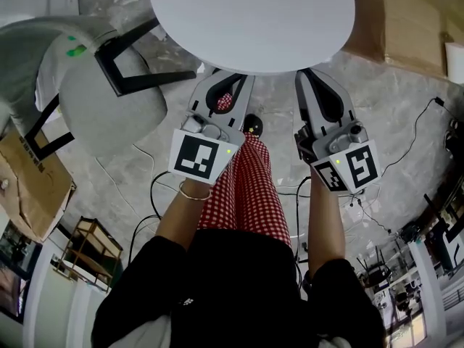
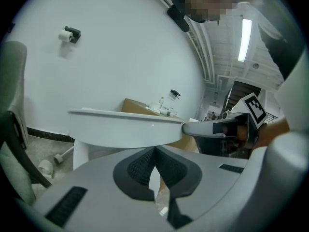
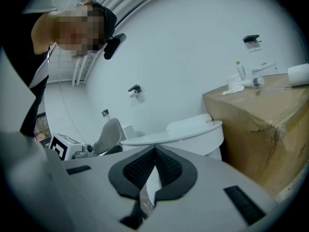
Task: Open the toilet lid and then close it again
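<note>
While the white oval toilet lid [image 1: 250, 20] is lying shut ahead, the left tool [image 1: 229, 80] and right tool [image 1: 310, 78] are hovering clenched and empty at its front rim; hooking both tips beneath and lifting evenly looks wisest.

Closed toilet lid [image 1: 250, 20] straight ahead, grey chair [image 1: 94, 100] close at left, cardboard box [image 1: 413, 20] at right, open floor [image 1: 377, 100] between lid and box

No readable words, brand names or numbers in any view. Only printed signs: black-and-white square marker [image 1: 199, 156] on left gripper [image 1: 223, 85] cube, twin marker [image 1: 357, 167] on right gripper [image 1: 319, 82] cube, at 7 and 5 o'clock from white toilet lid [image 1: 250, 17]. Bottles [image 3: 239, 71] on cardboard box [image 3: 260, 115], 2 o'clock in right gripper view: labels too small to read.
</note>
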Tool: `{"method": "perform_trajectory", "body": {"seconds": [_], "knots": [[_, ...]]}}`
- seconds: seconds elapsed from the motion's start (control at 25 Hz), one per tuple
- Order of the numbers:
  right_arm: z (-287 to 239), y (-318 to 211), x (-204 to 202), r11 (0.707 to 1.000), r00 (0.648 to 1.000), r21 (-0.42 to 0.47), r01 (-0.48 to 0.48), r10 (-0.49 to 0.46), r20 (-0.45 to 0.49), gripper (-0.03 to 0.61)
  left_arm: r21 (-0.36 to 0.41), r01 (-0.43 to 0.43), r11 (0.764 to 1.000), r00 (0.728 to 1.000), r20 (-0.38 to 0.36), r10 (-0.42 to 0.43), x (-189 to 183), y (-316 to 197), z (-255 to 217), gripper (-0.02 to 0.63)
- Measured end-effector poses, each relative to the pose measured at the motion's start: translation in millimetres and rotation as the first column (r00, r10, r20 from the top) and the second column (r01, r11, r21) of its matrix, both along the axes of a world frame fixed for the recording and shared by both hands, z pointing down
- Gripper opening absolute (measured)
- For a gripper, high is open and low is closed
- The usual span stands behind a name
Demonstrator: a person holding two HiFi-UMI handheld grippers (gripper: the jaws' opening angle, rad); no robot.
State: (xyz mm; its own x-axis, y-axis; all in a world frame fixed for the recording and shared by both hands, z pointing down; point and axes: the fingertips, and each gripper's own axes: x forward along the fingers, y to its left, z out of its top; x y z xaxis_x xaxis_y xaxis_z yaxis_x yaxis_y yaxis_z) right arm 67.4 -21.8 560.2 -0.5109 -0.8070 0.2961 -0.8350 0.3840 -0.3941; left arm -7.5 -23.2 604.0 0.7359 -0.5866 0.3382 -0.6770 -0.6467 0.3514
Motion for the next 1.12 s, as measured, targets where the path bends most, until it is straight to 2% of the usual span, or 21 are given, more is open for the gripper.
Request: {"method": "perform_trajectory", "body": {"seconds": [0.36,0.56,0.76,0.92,1.12], "knots": [[-11,-3,1,0.999,0.999,0.044,-0.031,0.03,0.022,0.02,-0.003,0.004,1.0,1.0,-0.006,-0.004,0,-4,-12,0.003],[-14,-4,9,0.996,0.996,0.057,-0.076,0.078,-0.036,0.02,0.011,0.009,1.0,1.0,-0.016,-0.009,3,-10,-25,0.003],[-18,-6,10,0.993,0.996,0.074,-0.087,0.089,-0.028,0.02,0.014,0.013,1.0,1.0,-0.023,-0.013,2,-14,-32,0.003],[-15,-7,12,0.993,0.992,0.064,-0.103,0.106,-0.062,0.02,0.017,0.016,1.0,0.999,-0.028,-0.016,3,-17,-37,0.003],[-22,-12,15,0.989,0.991,0.064,-0.135,0.136,-0.012,0.02,0.022,0.008,1.0,0.999,-0.036,-0.007,5,-21,-46,0.003]]}}
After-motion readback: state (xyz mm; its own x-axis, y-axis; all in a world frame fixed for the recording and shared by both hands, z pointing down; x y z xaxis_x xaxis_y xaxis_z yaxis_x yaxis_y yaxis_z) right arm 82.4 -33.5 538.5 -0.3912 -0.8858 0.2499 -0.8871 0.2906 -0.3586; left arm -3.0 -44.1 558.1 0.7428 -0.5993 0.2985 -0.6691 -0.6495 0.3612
